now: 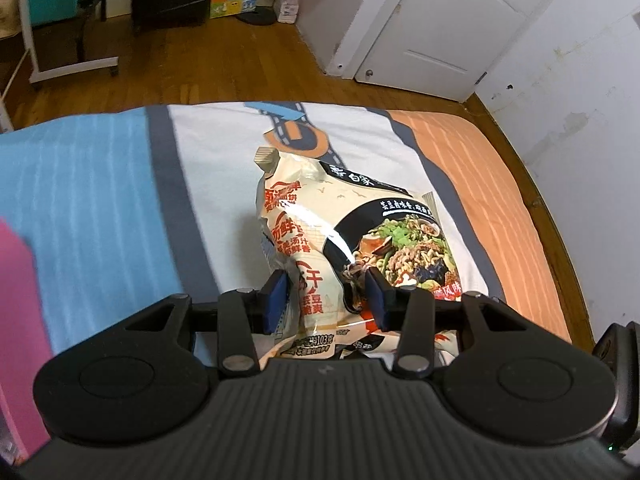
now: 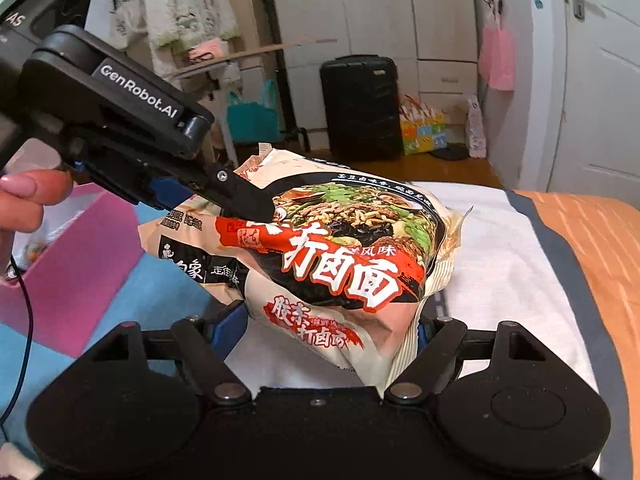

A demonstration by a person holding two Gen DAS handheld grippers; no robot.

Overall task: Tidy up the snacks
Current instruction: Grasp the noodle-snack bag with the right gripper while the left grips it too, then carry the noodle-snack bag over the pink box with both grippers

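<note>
Left wrist view: nearest the lens sits the black body of the left gripper [image 1: 326, 294]. Its two blue pads [image 1: 276, 300] are clenched on the near end of a cream noodle pack [image 1: 320, 240], pinching the wrapper into a fold between them. The pack extends away from the gripper above a bed cover [image 1: 120, 200] printed in blue, white and orange panels with a road pattern. A pink box [image 1: 16, 300] shows at the left edge. Beyond the bed lie a wooden floor [image 1: 200, 64] and a white door [image 1: 448, 28].

Right wrist view: nearest the lens is the right gripper [image 2: 332, 330]. Its jaws stand wide on either side of the lower end of the noodle pack [image 2: 340, 264]; both blue pads [image 2: 230, 326] sit against the wrapper's sides, and the pack's end fills the gap, so the grip reads as grasping the pack. The left gripper [image 2: 244, 204] enters from the upper left and clamps the pack's far upper corner. A hand [image 2: 24, 196] shows at the left edge. The pink box [image 2: 76, 264] rests on the blue panel at left, just beside the pack. A black suitcase [image 2: 360, 104] stands by white cabinets behind.
</note>
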